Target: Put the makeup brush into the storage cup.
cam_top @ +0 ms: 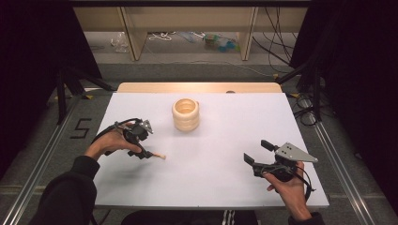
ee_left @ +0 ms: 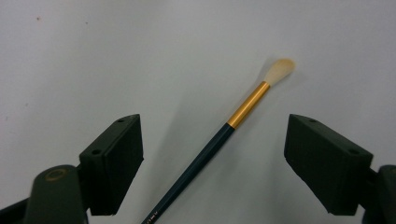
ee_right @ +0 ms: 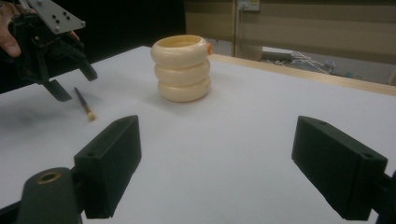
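Note:
A paintbrush with a dark handle, gold ferrule and pale bristle tip lies on the white table, its tip pointing right. My left gripper hovers just over its handle, open, with a jaw on each side and neither touching it. A cream holder shaped like three stacked rings stands upright at the table's middle back. My right gripper is held open at the front right with nothing between its jaws, facing the holder. From there I also see the left gripper above the brush.
The white table sheet has a wooden strip along its far edge. Black stands and cables flank the table on both sides. Beyond it are shelf legs and clutter on the floor.

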Demonstrator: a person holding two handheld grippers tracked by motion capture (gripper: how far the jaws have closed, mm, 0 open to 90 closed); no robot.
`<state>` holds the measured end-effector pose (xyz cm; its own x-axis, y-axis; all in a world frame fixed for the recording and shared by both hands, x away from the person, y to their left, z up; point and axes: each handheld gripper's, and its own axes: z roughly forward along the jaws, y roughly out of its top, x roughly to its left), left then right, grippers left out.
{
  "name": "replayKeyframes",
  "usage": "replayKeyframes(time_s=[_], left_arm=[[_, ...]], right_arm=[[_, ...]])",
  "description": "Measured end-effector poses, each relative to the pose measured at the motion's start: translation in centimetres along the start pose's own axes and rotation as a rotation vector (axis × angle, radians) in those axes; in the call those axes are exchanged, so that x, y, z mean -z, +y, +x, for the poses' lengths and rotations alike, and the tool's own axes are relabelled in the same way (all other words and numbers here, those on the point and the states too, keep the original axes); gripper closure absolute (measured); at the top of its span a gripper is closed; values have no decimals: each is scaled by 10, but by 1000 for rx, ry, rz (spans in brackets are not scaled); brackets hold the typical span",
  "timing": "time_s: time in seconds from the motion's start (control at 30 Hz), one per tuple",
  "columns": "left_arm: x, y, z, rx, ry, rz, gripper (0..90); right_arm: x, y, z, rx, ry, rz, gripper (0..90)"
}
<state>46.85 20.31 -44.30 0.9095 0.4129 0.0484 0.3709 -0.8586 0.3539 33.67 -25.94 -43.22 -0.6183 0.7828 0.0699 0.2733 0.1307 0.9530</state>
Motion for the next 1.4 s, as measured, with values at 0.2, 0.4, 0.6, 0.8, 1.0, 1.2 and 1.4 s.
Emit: replayKeyframes(time_s=[0.2, 0.4, 0.6, 0.8, 1.0, 1.2, 1.4], left_arm=[[-4, 0, 1, -36, -14, 34, 230], [-8, 4, 3, -61, -9, 74, 241], [-12, 3, 4, -72, -11, 111, 262], [-12, 3, 5, -72, -11, 101, 309], [-14, 5, 3, -92, -16, 123, 354], [-16, 6, 3, -102, -25, 136, 404], [-17, 7, 3, -119, -31, 147, 454]], right_arm=[[0, 0, 0, -1, 5, -8, 169], [1, 1, 0, 11, -4, 12, 171], [-1, 0, 0, 2, 9, -8, 174], [-1, 0, 0, 5, 7, -5, 176], [-1, 0, 0, 1, 10, -6, 176], [-1, 0, 0, 1, 11, -6, 177], [-1, 0, 1, 1, 13, -6, 178]])
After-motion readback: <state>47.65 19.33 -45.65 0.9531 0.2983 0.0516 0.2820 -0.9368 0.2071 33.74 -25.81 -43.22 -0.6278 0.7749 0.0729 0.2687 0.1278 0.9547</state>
